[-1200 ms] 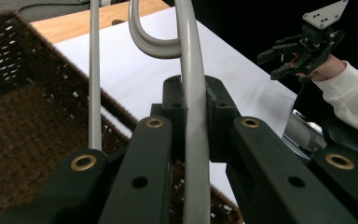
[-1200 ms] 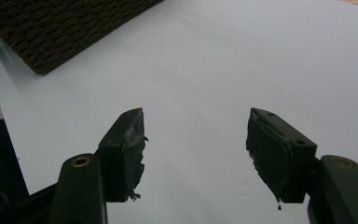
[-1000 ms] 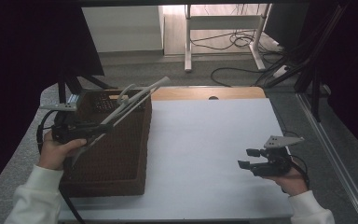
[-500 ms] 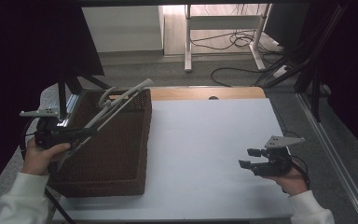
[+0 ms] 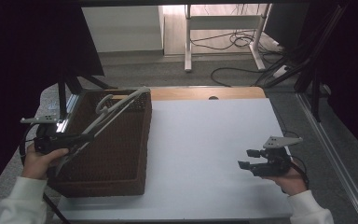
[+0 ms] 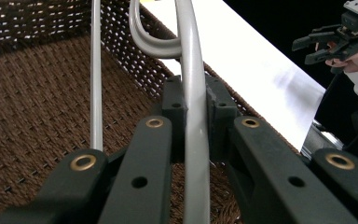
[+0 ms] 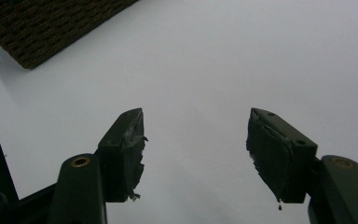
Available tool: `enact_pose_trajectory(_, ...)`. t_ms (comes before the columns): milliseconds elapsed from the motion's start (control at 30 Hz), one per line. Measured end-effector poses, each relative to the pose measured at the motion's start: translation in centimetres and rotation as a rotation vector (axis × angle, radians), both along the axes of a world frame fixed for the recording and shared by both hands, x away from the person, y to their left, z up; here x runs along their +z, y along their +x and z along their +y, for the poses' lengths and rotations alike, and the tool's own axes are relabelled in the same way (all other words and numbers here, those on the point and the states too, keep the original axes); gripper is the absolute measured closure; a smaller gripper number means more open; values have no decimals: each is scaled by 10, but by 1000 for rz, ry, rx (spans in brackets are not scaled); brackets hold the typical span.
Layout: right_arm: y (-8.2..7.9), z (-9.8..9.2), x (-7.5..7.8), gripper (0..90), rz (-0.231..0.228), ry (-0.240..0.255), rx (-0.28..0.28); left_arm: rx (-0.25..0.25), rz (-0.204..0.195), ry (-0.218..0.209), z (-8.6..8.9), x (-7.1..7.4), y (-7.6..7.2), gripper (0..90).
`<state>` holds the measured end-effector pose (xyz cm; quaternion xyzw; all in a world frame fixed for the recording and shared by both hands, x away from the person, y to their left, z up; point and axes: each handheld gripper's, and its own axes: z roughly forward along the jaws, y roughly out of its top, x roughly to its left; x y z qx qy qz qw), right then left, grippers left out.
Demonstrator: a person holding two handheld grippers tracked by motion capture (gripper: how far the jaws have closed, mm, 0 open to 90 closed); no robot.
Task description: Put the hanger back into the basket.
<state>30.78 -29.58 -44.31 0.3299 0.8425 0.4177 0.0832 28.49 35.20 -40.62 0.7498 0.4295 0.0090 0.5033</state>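
A grey hanger (image 5: pixel 116 109) with a curved hook slants up over the brown woven basket (image 5: pixel 142 140) at the table's left. My left gripper (image 5: pixel 81 138) is shut on its lower end, at the basket's left side. In the left gripper view the hanger's bar (image 6: pixel 191 93) runs between the two black jaws of my left gripper (image 6: pixel 196 107), with the basket's woven floor (image 6: pixel 37 93) beneath. My right gripper (image 5: pixel 246 158) hovers open over the white table (image 5: pixel 205 140) near its front right. Between its spread fingers (image 7: pixel 196 135) there is nothing but bare white tabletop.
The basket's corner (image 7: pixel 42 32) shows at the top left of the right gripper view. My right gripper (image 6: pixel 314 46) appears far off at the top right of the left gripper view. Cables and desk legs (image 5: pixel 223 42) lie on the floor beyond the table.
My left hand has moved left and down with the hanger, so the hanger now slants lower over the basket. The right gripper has stayed where it was.
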Motion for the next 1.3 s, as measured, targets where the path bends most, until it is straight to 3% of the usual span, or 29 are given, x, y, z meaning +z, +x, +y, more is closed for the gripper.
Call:
enact_pose_trajectory(533,1,-1,-1,368,3,-4,-3,15,61,-8,3,-23,8,804)
enact_pose_trajectory(567,1,-1,-1,368,4,-4,-2,15,61,-8,3,-23,8,746)
enact_pose_trajectory(600,1,-1,-1,368,4,-4,-2,18,83,7,1,-23,9,746)
enact_pose_trajectory(733,1,-1,-1,367,5,-4,-2,52,133,164,-11,-30,10,371)
enact_pose_trajectory(800,1,-1,-2,367,5,-6,-1,58,156,193,-15,-34,13,284)
enact_pose_trajectory(967,0,0,-2,367,5,-6,1,46,170,216,-22,-35,14,191)
enact_pose_trajectory(1100,1,-1,-2,367,6,-5,-3,52,147,243,-25,-30,13,153)
enact_pose_trajectory(1300,0,-2,-2,367,4,-4,-2,51,108,223,-27,-26,10,148)
